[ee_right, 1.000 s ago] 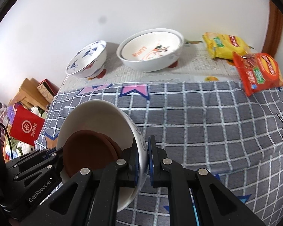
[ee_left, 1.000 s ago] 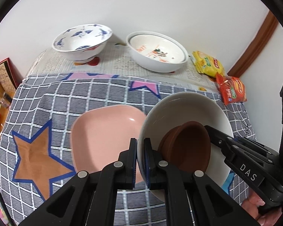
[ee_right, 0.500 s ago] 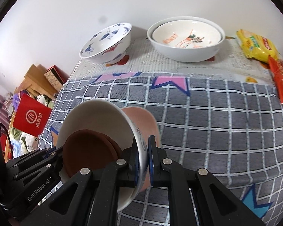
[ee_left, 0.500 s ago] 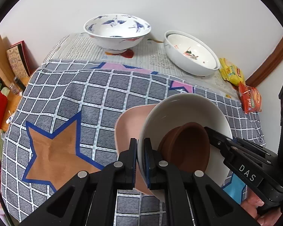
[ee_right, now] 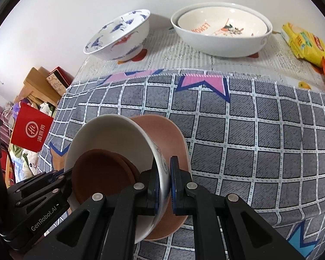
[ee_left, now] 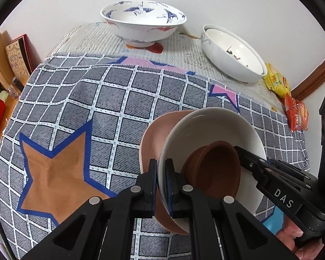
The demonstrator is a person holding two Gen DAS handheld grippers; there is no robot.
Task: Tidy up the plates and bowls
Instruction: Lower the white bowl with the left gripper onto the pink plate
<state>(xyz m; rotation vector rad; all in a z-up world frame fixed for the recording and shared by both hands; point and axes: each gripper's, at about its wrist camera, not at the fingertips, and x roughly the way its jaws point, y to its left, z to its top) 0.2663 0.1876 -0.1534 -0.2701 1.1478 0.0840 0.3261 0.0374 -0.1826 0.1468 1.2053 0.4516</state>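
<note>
Since the earlier frames, the white bowl had travelled left over the pink plate.

Left gripper and right gripper each pinched opposite rims — brown bowl nested inside, plate directly beneath, both equally near.

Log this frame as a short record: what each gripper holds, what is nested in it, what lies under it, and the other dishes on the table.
left gripper: shut on the near-left rim of the white bowl
right gripper: shut on the opposite rim of the same bowl
nested inside: brown bowl
beneath: pink plate, partly hidden by the white bowl; contact cannot be told
far edge of table: blue-patterned bowl and two stacked white bowls, on newspaper
right edge: yellow snack packet, orange packet
surface: checked cloth
</note>
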